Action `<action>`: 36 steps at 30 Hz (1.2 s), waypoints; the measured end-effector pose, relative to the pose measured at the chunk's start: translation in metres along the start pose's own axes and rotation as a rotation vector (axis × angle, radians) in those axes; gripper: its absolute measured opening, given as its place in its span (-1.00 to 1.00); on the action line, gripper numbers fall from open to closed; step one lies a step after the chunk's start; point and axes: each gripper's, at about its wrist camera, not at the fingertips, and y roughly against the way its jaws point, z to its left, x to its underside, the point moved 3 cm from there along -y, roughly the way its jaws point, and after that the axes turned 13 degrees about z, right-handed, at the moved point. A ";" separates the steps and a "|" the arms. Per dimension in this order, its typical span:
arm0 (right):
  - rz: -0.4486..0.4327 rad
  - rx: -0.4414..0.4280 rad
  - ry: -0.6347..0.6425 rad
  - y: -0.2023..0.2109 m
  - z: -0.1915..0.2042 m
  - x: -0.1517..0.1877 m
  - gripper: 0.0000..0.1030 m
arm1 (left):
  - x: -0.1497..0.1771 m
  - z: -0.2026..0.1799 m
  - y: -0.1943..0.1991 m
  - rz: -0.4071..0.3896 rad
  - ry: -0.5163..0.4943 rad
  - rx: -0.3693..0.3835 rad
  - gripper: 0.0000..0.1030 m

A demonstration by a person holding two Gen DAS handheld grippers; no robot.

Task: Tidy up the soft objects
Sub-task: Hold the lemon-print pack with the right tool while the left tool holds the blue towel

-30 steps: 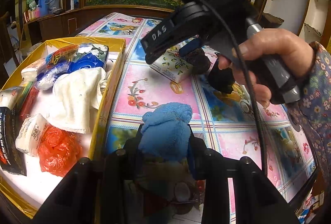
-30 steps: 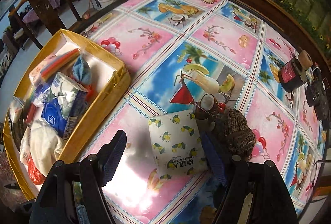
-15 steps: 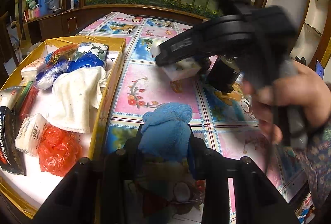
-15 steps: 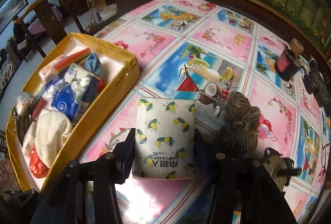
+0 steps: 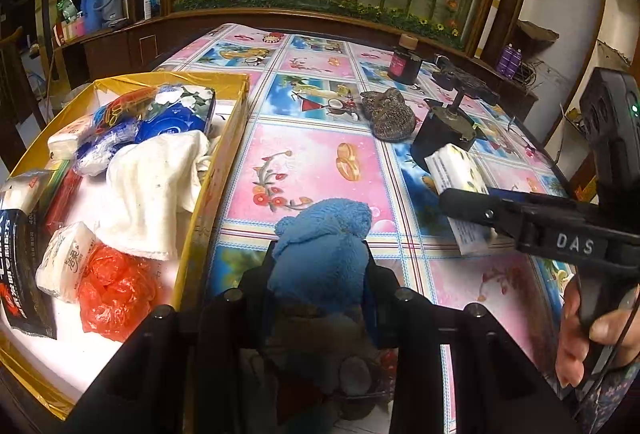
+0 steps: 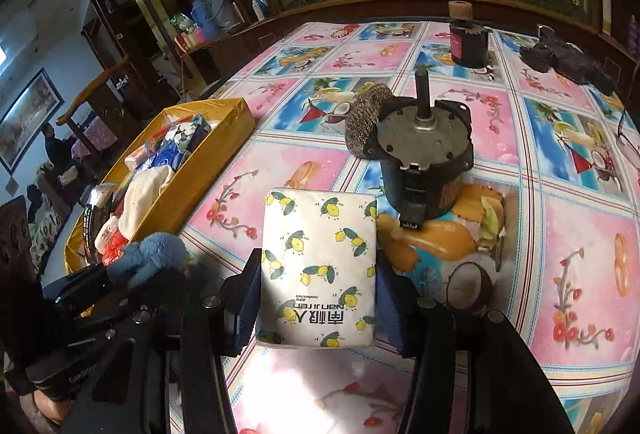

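Observation:
My left gripper (image 5: pixel 320 266) is shut on a fluffy blue cloth (image 5: pixel 322 234), held over the tablecloth just right of the yellow box (image 5: pixel 224 161). The box holds a white towel (image 5: pixel 152 189), tissue packs and an orange bag. My right gripper (image 6: pixel 316 274) is shut on a white tissue pack with a lemon print (image 6: pixel 320 258). In the left wrist view the same tissue pack (image 5: pixel 456 173) appears tilted and raised off the table at the right. The blue cloth (image 6: pixel 152 258) also shows at the left of the right wrist view.
A dark motor with a shaft (image 6: pixel 424 153) stands just beyond the tissue pack, with a brown knitted piece (image 6: pixel 362 125) against it. A dark bottle (image 6: pixel 466 41) and a black device (image 6: pixel 568 57) sit at the far edge. A person's hand (image 5: pixel 580 334) holds the right gripper.
The right gripper closed on the lemon-print pack and carried it toward the near right, away from the knitted piece. The left gripper and blue cloth stayed put.

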 end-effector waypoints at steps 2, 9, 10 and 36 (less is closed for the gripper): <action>-0.011 -0.019 -0.005 0.003 -0.001 0.001 0.09 | -0.002 -0.006 -0.001 -0.007 -0.014 -0.007 -0.34; 0.001 -0.031 -0.009 -0.002 -0.004 0.003 0.09 | -0.006 -0.014 -0.004 -0.010 -0.031 0.012 -0.34; 0.002 -0.031 -0.007 -0.002 -0.003 0.004 0.09 | -0.005 -0.013 -0.004 -0.014 -0.026 0.014 -0.34; -0.006 -0.033 0.025 -0.003 0.002 0.007 0.09 | -0.001 -0.015 0.007 -0.051 -0.031 -0.025 -0.34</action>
